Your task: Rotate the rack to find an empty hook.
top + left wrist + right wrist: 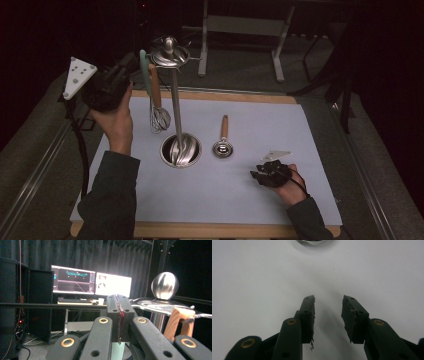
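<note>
The left gripper (107, 82) is up beside the stand (176, 100), level with its top ring, jaws pressed together on the pale green handle (144, 70) of a tool hanging there, next to the whisk (159, 112). Right of the stand's base lies the scoop (223, 142), then bare counter (310, 150) out to the wooden edge. The right gripper (260, 172) rests low there, jaws apart on nothing. No writing is readable.
</note>
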{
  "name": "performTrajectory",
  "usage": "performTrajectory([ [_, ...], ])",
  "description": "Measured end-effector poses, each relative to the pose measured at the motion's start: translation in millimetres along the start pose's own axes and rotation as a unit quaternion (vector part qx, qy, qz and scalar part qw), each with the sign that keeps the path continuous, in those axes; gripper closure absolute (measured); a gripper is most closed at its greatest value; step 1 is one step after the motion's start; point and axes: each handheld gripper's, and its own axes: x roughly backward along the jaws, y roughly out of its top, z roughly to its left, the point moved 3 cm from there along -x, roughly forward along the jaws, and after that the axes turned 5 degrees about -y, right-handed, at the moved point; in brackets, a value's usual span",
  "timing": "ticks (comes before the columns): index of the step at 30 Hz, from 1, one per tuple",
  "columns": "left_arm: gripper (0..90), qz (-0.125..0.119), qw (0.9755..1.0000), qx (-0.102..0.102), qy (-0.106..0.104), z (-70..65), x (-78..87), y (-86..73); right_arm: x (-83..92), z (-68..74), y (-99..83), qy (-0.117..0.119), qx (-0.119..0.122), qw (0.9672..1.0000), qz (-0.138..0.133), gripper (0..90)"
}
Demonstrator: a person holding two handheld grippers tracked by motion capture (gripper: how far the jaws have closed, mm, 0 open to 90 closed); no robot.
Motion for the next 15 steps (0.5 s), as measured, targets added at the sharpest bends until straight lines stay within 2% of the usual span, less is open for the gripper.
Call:
performTrajectory([
  [7, 89.9, 0.020, 0.9998, -0.006, 0.007, 7.2, 17.6, -17.3, -0.5, -1.6, -1.4, -0.001, -0.005, 1.0000, 0.002, 62.8],
  [15, 89.7, 0.068, 0.9974, -0.007, 0.021, 17.4, 39.5, -57.0, -1.1, 0.6, 1.3, -0.001, -0.003, 1.0000, 0.000, 62.1],
])
